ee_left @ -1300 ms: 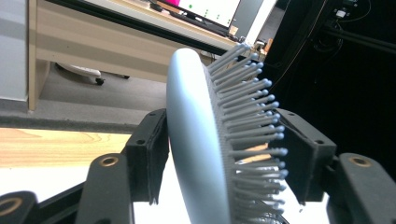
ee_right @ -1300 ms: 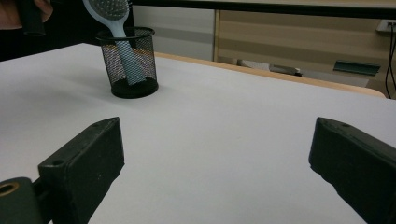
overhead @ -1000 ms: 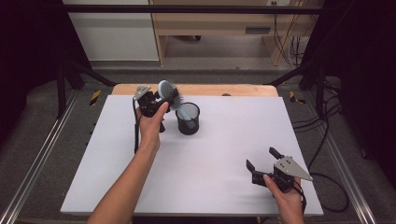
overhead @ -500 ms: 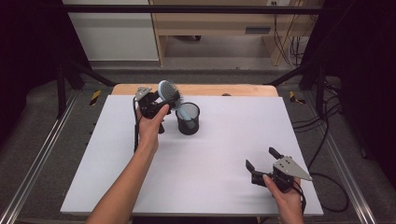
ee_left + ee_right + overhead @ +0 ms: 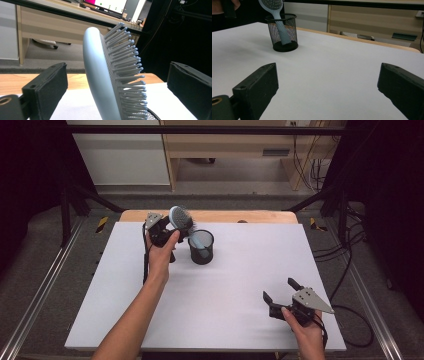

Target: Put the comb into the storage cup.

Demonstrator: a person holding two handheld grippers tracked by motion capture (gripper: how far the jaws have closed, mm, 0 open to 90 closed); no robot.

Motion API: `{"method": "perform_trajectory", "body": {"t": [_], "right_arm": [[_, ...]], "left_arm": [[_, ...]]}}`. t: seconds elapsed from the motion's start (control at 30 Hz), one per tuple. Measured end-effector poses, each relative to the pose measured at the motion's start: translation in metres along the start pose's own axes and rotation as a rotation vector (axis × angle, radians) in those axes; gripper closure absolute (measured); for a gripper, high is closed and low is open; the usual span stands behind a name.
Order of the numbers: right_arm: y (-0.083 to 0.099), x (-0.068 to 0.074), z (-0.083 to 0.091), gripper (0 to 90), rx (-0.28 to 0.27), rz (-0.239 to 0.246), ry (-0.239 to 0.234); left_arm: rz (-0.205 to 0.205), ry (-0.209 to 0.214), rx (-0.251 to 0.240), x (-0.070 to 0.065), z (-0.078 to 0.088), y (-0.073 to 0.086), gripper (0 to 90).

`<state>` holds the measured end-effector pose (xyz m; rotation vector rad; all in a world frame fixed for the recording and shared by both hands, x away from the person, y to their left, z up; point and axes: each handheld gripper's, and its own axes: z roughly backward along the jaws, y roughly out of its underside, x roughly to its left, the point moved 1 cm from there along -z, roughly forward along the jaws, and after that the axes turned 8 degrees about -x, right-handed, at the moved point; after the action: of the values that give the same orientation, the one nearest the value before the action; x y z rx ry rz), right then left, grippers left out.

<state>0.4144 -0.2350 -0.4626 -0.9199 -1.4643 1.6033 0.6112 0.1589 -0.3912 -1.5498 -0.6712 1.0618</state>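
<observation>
At the far left of the white table (image 5: 220,320), the person's left hand (image 5: 161,254) holds the left tool (image 5: 176,231) up beside a pale blue hairbrush (image 5: 181,219). That tool's jaws have just been opening, and they now stand spread wide: in the left gripper view the brush head (image 5: 105,75) rises between the two black pads with a clear gap on either side, its smooth back toward the left pad and its bristles toward the right one, neither pad pressing on it. The brush leans, handle down, in a black mesh cup (image 5: 201,248) that stands just right of the hand, toward the far side of the table. From the right gripper view the cup (image 5: 283,32) shows upright on the white surface, with the blue handle visible through the mesh and slanting to the bottom, the head sticking out over the rim on the left.

Well apart from all this, at the near right corner of the table, the right hand (image 5: 306,330) holds the right tool (image 5: 280,291) low over the surface. Its jaws are spread too, with nothing but bare table between them, pointing toward the cup
</observation>
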Motion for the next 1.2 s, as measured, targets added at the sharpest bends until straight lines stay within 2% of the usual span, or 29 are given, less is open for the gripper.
{"method": "perform_trajectory", "body": {"t": [0.5, 0.77, 1.2], "right_arm": [[0.001, 0.001, -0.001, 3.8, 0.01, 0.005, -0.006], [0.0, 0.002, -0.001, 3.8, 0.009, 0.004, -0.006], [0.001, 0.002, -0.002, 3.7, 0.015, 0.012, -0.005]], "left_arm": [[-0.026, -0.017, 0.011, 0.003, 0.007, -0.001, 2.4], [-0.064, -0.015, 0.027, 0.004, 0.013, 0.002, 2.4], [-0.08, 0.001, 0.047, 0.006, 0.022, 0.006, 2.4]]}}
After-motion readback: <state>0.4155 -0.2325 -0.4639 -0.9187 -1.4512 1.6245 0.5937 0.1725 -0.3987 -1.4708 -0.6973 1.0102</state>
